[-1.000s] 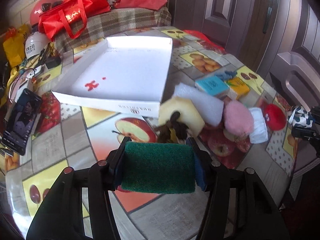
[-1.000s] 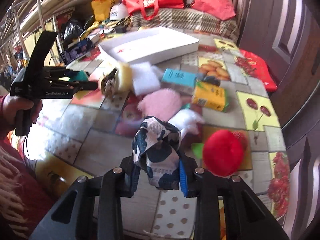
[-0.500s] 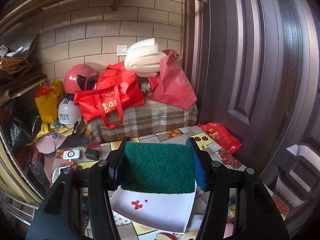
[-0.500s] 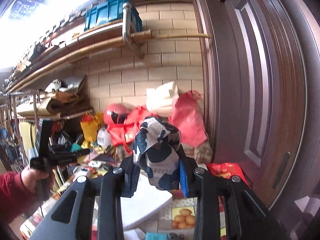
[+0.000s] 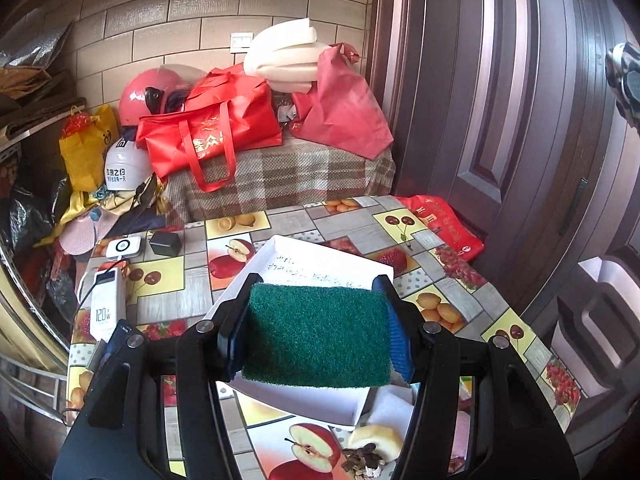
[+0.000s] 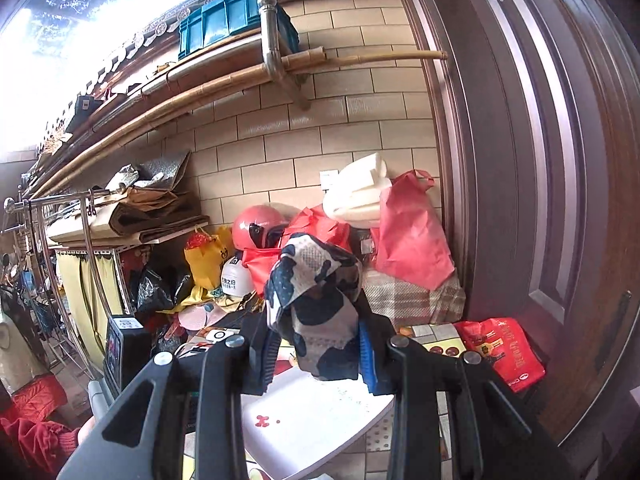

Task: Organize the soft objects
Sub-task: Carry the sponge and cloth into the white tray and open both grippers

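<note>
My left gripper (image 5: 316, 336) is shut on a green scouring pad (image 5: 316, 334) and holds it above the near part of the white shallow box (image 5: 320, 268) on the fruit-pattern table. My right gripper (image 6: 316, 354) is shut on a navy-and-white spotted cloth (image 6: 316, 300), held high above the same white box (image 6: 316, 428). The cloth's edge also shows at the right border of the left wrist view (image 5: 624, 76). A yellow sponge (image 5: 376, 438) and a white foam block (image 5: 390, 408) lie by the box's near corner.
A power bank (image 5: 105, 306), a white charger (image 5: 123, 247) and a small black box (image 5: 165, 243) sit at the table's left. Red bags (image 5: 212, 132) and helmets (image 5: 150, 94) pile on a plaid-covered bench behind. A dark door (image 5: 500, 100) stands to the right.
Both grippers stay lifted well above the table with their loads. The left view has dipped back down and now looks over the white box; the right view stays high and tilts slightly down.
</note>
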`<state>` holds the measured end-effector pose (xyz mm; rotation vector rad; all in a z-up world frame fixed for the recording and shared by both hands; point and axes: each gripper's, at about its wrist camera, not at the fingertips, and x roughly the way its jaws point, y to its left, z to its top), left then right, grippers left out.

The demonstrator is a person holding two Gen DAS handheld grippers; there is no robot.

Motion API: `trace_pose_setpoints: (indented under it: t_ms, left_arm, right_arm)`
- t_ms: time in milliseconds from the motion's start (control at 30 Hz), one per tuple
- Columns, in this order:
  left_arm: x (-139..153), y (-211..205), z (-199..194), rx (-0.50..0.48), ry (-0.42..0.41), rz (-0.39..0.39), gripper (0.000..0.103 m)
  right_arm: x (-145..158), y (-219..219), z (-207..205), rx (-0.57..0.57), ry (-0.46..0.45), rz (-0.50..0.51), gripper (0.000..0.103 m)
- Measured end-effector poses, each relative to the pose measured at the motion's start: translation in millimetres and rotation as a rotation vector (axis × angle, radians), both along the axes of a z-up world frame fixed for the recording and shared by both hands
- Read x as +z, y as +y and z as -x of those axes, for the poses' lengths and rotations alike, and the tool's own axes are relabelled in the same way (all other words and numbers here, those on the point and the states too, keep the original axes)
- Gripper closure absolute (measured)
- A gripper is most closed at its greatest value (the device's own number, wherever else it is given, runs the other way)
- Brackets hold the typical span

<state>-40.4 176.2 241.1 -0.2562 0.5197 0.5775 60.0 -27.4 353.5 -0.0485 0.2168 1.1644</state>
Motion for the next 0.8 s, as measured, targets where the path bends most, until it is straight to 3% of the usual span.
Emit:
trace_pose_setpoints:
  t_ms: [367, 800]
  left_arm:
    - [-25, 34, -12, 0.042, 0.033, 0.042, 0.047]
    - [-93, 88, -42, 0.086, 0.141, 0.172, 0.047]
  right_arm:
    - [-49, 50, -21, 0.031, 0.12, 0.112, 0.071]
    - [-147, 124, -58, 0.04, 0.295, 0.312, 0.07]
